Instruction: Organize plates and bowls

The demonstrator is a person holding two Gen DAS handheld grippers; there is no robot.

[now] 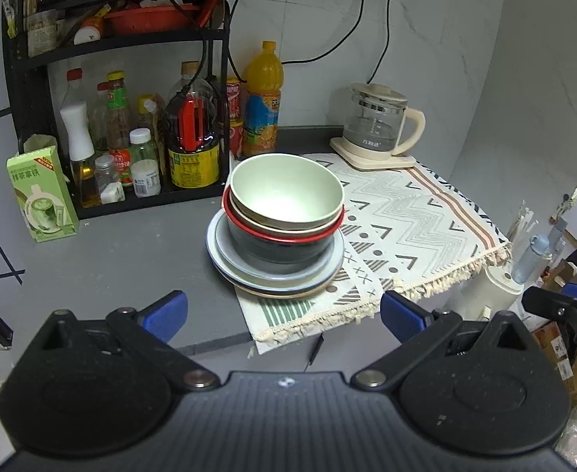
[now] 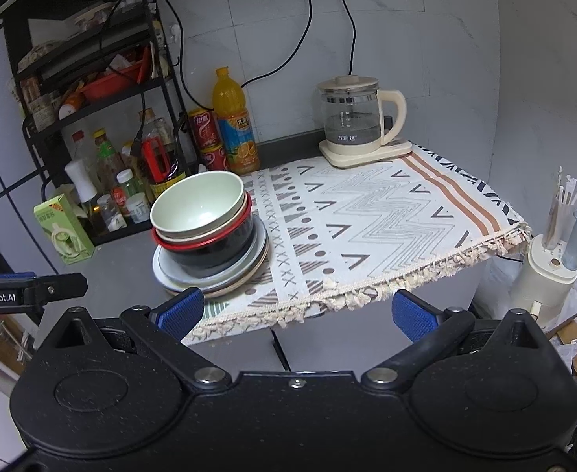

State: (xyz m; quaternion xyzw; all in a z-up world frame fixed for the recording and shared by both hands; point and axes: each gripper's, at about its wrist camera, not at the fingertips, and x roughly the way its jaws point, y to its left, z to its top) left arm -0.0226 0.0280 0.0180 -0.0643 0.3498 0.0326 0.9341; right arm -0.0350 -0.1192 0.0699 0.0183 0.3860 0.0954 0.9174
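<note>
One pile of dishes stands on the grey counter at the left edge of the patterned cloth. On top is a pale green bowl, nested in a cream bowl and a red-rimmed black bowl. Under them lie several stacked plates, grey-blue above and tan at the bottom. My left gripper is open, held back from the pile near the counter's front edge. My right gripper is open too, in front of the cloth's fringe, nothing between its blue pads.
A black rack with sauce bottles stands behind the pile at left, a green carton beside it. An orange juice bottle and a glass kettle stand at the back. The patterned cloth covers the right part of the counter.
</note>
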